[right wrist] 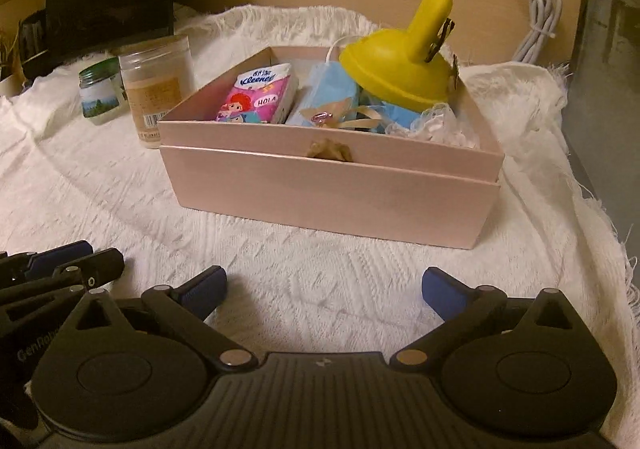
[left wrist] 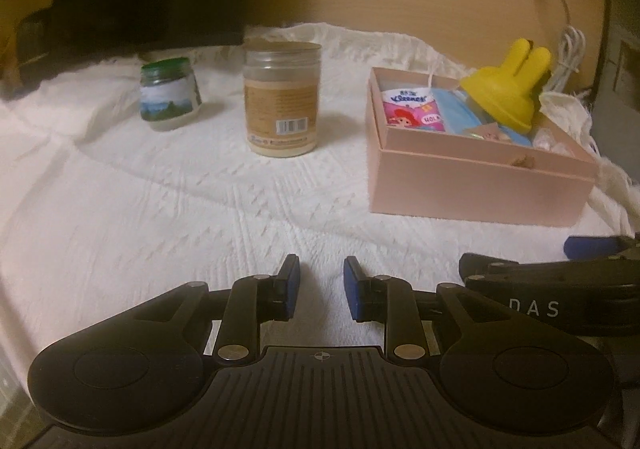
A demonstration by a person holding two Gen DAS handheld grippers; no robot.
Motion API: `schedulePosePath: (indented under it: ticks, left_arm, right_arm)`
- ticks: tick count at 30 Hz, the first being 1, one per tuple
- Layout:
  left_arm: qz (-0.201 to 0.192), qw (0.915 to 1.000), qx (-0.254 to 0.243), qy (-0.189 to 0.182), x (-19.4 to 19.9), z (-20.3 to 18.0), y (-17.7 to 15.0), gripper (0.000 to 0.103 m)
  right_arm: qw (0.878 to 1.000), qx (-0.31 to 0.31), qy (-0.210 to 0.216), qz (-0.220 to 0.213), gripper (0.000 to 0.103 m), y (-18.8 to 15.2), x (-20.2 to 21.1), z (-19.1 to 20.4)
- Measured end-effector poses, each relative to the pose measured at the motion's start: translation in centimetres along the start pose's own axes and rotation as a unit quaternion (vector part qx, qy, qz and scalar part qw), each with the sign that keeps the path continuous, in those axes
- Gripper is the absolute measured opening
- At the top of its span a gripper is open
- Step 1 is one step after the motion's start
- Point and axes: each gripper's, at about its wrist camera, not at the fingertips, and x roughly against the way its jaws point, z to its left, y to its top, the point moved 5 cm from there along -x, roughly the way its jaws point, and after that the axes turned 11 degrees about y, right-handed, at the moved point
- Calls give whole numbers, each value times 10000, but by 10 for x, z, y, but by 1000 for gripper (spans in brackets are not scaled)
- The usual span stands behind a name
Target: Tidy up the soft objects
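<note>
Both cameras sit low over the white cloth (left wrist: 160,189), each looking forward along its own fingers toward the far wooden wall. The left wrist view stands left and further back, with the pink box (left wrist: 472,185) off to its right and the two jars (left wrist: 282,97) ahead. The right wrist view faces the pink box (right wrist: 328,189) head-on and nearer. Both share box, jars and cloth, and each catches the other gripper at its edge.

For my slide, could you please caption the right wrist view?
Open right tongs face a pink box packed with soft items.
</note>
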Motion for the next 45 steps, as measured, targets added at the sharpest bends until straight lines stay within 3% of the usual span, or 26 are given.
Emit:
schedulePosePath:
  ticks: [45]
  left_arm:
    - [7, 10000, -37, -6, -1, 0, 1, 27]
  right_arm:
    - [9999, 16, 17, -104, 103, -2, 0, -2]
